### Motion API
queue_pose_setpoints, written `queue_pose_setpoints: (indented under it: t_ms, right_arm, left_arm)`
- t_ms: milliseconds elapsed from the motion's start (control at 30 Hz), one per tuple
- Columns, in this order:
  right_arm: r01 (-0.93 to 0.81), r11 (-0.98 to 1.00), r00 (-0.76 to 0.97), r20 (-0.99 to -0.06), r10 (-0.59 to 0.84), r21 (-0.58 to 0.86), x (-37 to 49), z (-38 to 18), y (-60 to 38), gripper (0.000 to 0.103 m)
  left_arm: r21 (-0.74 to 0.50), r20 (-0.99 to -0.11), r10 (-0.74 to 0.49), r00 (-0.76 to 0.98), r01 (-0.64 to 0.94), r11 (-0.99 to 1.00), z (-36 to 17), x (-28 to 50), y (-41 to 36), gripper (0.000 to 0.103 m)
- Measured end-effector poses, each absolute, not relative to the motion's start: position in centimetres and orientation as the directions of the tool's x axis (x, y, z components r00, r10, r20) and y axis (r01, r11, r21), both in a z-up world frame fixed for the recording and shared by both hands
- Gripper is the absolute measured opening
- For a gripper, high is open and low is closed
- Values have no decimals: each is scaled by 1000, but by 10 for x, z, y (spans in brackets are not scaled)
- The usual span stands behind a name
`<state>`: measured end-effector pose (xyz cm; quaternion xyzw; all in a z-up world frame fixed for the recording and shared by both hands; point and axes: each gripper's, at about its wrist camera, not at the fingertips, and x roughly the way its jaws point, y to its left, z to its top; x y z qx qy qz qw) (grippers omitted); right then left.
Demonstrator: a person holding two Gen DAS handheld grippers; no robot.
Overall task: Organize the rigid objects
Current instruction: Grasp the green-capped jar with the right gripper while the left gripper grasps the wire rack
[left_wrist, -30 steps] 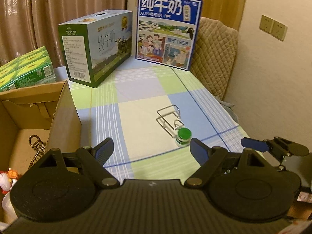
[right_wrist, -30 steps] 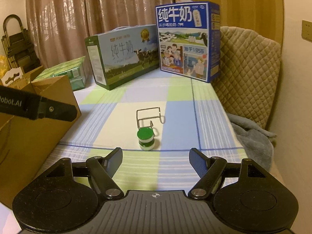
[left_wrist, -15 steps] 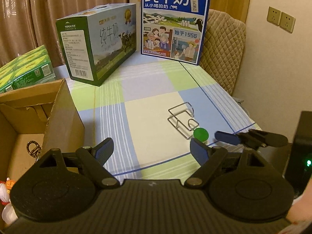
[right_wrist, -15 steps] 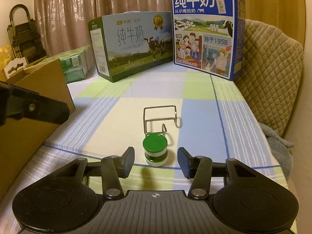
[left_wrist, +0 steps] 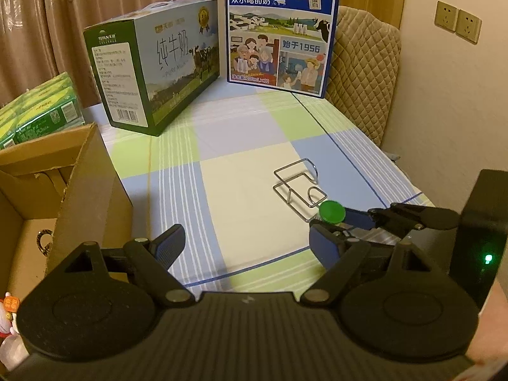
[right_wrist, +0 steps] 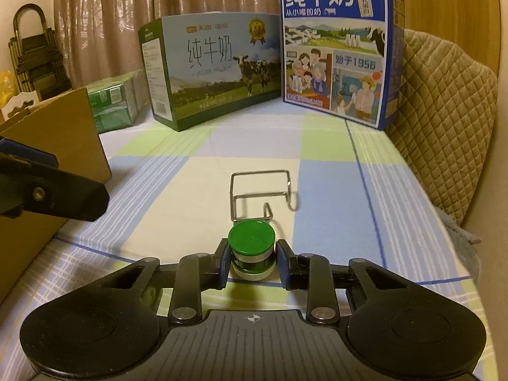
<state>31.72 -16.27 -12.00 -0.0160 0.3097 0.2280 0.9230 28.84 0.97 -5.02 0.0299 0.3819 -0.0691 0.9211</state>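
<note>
A: Where does the sorting stand?

B: Early, I'd judge. The box (left_wrist: 79, 171) at the left edge of the desk (left_wrist: 247, 187) already holds a few small things: a metal ring and a little red-and-white figure show in the left view. The jar (right_wrist: 251, 250) with the green lid and the wire rack (right_wrist: 260, 195) are both out on the checked cloth.

A: And the jar?

B: It stands upright on the cloth, just in front of the rack, perhaps touching its wire. The right gripper (right_wrist: 252, 263) has just been closing its jaws, with the jar between them. The pads now press on the jar's sides below the lid, so it is pinched but not lifted.

A: The other hand?

B: The left gripper (left_wrist: 244, 244) has its jaws spread wide with nothing in them, and it hangs over the desk beside the box.

A: What remains?

B: Probably carrying the jar to the box, then the rack. The milk cartons (left_wrist: 152, 73) at the back look like backdrop, though I can't be sure.
</note>
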Motion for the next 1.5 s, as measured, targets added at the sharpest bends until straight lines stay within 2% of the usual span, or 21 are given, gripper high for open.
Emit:
queue_pose_setpoints:
  t_ms: [400, 633, 900, 1000, 1067, 1200, 1267, 1367, 1500]
  right_arm:
    - [-229, 961, 771, -573, 277, 156, 294, -84, -228, 27]
    - [-175, 972, 772, -590, 235, 158, 286, -84, -247, 26]
    - [-169, 971, 776, -585, 237, 169, 292, -87, -247, 26]
    - [-149, 973, 779, -585, 224, 175, 294, -87, -250, 26]
    - [-138, 974, 778, -588, 220, 182, 296, -88, -252, 26]
    - [-140, 970, 770, -594, 232, 197, 298, -90, -253, 26]
    - [-145, 969, 769, -594, 238, 200, 298, -89, -251, 26]
    - [-154, 966, 766, -593, 249, 206, 297, -89, -250, 26]
    - [-160, 964, 754, -604, 259, 214, 295, -90, -249, 26]
  left_arm:
    - [-71, -717, -148, 681, 140, 988, -65, 303, -15, 81]
    - [-111, -692, -164, 703, 121, 986, -92, 328, -36, 76]
    - [-122, -667, -147, 731, 88, 989, -110, 363, -47, 64]
    - [-115, -680, -148, 719, 95, 989, -121, 371, -51, 55]
    - [-107, -680, -147, 718, 101, 989, -124, 372, -53, 46]
    - [-86, -675, -136, 725, 106, 991, -125, 368, -53, 36]
    - [-66, -675, -120, 728, 102, 993, -124, 362, -52, 26]
    - [-44, -683, -101, 724, 97, 994, -122, 348, -49, 26]
    - [-72, -694, -106, 713, 78, 994, -120, 314, -38, 26]
